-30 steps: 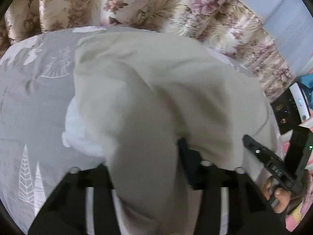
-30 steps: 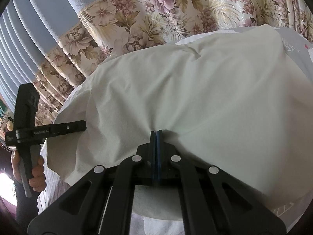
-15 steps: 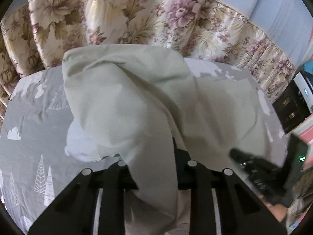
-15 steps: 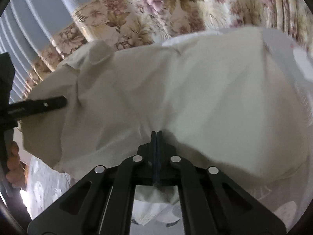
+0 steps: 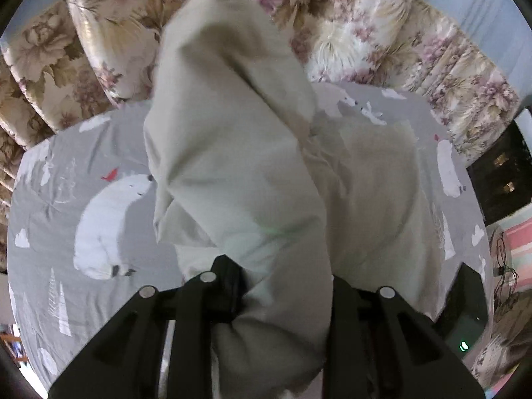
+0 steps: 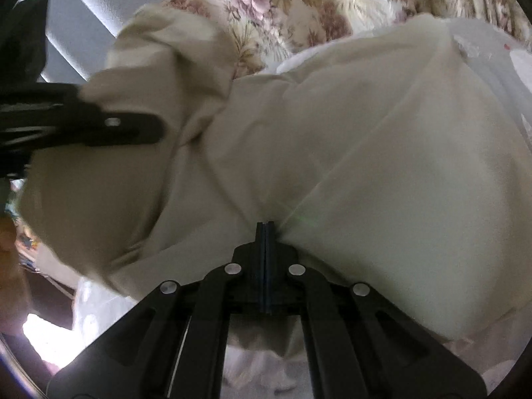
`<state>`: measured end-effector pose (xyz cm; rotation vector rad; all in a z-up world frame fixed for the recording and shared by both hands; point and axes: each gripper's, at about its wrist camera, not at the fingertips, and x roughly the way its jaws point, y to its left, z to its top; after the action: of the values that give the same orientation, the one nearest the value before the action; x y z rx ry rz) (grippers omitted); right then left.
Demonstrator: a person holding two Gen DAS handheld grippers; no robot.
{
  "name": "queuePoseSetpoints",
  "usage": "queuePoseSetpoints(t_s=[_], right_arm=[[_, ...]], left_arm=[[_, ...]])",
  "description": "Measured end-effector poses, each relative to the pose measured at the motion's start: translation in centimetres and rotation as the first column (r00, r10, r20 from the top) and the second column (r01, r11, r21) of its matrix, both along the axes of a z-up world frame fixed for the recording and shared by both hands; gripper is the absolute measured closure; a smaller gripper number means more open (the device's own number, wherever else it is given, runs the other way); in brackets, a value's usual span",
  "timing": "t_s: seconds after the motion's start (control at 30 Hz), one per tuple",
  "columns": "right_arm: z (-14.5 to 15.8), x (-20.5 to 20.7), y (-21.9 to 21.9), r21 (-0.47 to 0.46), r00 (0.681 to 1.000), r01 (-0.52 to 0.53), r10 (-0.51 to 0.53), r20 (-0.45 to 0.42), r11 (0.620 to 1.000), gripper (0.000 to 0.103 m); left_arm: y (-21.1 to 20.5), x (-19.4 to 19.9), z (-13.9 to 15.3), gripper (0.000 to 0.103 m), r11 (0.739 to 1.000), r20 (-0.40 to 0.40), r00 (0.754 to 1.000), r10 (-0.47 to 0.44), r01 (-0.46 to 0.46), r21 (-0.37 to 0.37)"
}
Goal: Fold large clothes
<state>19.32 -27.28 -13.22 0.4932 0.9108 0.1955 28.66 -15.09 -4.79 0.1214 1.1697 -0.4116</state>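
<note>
Cream cloth (image 5: 239,173) fills my left tongs (image 5: 286,286), which grip a thick bunched fold and hold it raised over the grey bear-print bed (image 5: 66,153). My right tongs (image 6: 265,229) are pressed together, pinching an edge of that same garment. I judge this mid-fold; next the raised fold needs laying across. Both grip points are buried in fabric, and blur hides the hem.

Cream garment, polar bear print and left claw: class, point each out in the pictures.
cream garment (image 5: 239,173), left wrist view, on the lifted fold's middle.
polar bear print (image 5: 103,226), left wrist view, on the bear's white body on the grey sheet.
left claw (image 5: 282,286), left wrist view, on the cloth bunched between its fingers.
</note>
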Motion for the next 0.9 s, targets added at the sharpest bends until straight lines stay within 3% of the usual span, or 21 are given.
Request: queuePoseSetpoints(t_s=[0.13,0.23,0.4,0.53,0.77,0.87,0.9], right_arm=[[2.8,-2.3,-2.6,-0.099,0.998,0.024,-0.019,0.055,0.995,0.103],[2.7,-2.9,-5.3,-0.096,0.997,0.068,-0.063,0.053,0.993,0.103],[0.9,-3.2,-6.1,-0.102,0.998,0.056,-0.052,0.038,0.993,0.103],[-0.2,-3.4,-6.7,-0.037,0.998,0.050,-0.049,0.033,0.998,0.103],[-0.4,-3.3,-6.8,-0.038,0.998,0.050,-0.049,0.036,0.998,0.103],[-0.3,-3.4,-7.0,-0.028,0.998,0.049,-0.048,0.031,0.998,0.103],[-0.3,-3.3,-7.1,-0.029,0.999,0.047,-0.046,0.026,0.998,0.103]], left_arm=[[-2.9,0.7,-1.1,0.079,0.996,-0.016,0.999,0.038,-0.037,0.076],[-5.2,0.5,-1.7,0.078,0.984,0.021,0.998,0.052,-0.054,0.169],[-8.8,-0.6,-3.6,0.071,0.940,0.112,0.993,0.032,-0.068,0.334],[-10.8,-1.7,-5.3,0.062,0.903,0.182,0.983,-0.008,-0.071,0.424],[-10.6,-1.6,-5.4,0.060,0.923,0.157,0.988,0.007,-0.067,0.379],[-10.0,-1.6,-4.8,0.056,0.937,0.147,0.989,0.002,-0.053,0.345],[-9.7,-1.4,-4.6,0.050,0.944,0.138,0.990,-0.003,-0.043,0.328]])
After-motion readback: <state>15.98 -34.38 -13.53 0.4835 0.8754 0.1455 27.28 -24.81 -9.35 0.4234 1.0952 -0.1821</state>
